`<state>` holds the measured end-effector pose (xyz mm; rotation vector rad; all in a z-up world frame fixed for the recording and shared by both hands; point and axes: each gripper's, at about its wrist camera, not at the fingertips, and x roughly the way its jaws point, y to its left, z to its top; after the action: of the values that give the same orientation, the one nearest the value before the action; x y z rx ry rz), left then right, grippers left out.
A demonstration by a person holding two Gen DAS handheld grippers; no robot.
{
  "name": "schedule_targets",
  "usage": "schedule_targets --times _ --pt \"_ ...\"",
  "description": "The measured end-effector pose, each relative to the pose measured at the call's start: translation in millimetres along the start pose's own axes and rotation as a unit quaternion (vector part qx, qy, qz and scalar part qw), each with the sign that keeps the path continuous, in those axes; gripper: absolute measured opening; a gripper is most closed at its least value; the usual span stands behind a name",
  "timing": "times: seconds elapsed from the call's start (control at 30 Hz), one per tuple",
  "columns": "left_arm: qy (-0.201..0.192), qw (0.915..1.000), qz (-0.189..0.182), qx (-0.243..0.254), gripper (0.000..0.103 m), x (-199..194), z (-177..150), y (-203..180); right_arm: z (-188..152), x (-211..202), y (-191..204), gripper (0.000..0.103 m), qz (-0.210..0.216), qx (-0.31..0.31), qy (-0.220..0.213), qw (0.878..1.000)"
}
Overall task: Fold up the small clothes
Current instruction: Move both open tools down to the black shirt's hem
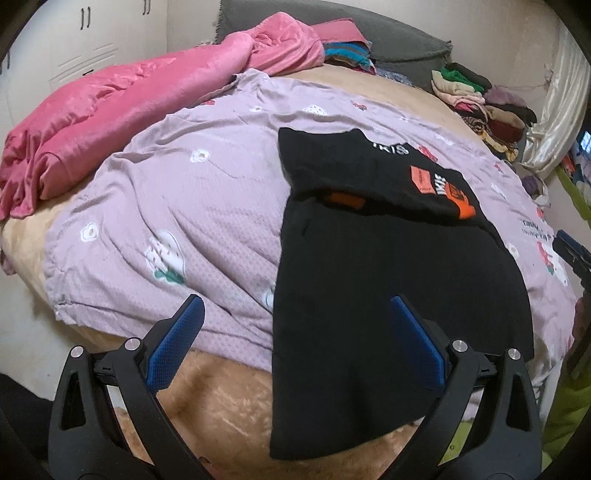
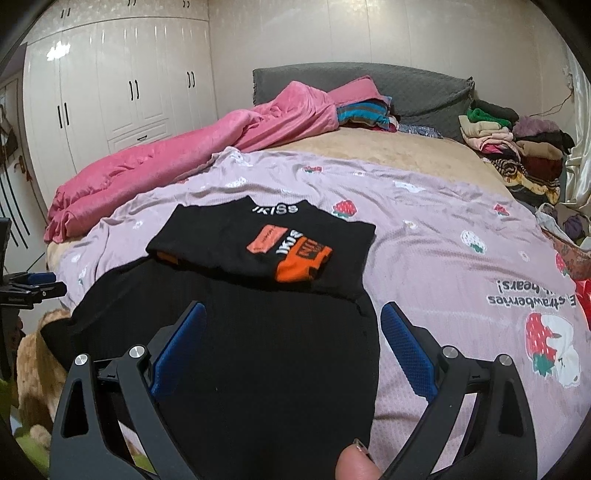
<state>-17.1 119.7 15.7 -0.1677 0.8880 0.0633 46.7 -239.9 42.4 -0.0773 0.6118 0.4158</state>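
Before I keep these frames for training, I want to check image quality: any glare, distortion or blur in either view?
Left wrist view: heavy fisheye bending rounds the bed's edge, dark vignette in the corners, black shirt nearly detail-free, left claw sharp. Right wrist view: glare spots on the wardrobe doors, same curvature, a blurred fingertip intruding at the bottom, right claw crisp.

Left wrist view: low, near bed's foot edge, facing headboard (image 1: pixel 332 22). Right wrist view: likewise, further right. Shared: black shirt (image 1: pixel 388 266) (image 2: pixel 258 332), lilac sheet (image 1: pixel 203 184) (image 2: pixel 443 229).
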Motion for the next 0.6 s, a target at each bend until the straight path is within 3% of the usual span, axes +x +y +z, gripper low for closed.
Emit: schedule_targets --times 0.27,0.6 --pt "0.026 0.9995 0.009 0.017 0.091 3 -23 -1 -18 -1 -7 0.095 -0.004 0.004 0.022 1.0" --pt "0.064 0.9975 -0.018 0.023 0.059 6 -43 -6 -37 -4 -16 0.095 -0.011 0.011 0.041 0.999"
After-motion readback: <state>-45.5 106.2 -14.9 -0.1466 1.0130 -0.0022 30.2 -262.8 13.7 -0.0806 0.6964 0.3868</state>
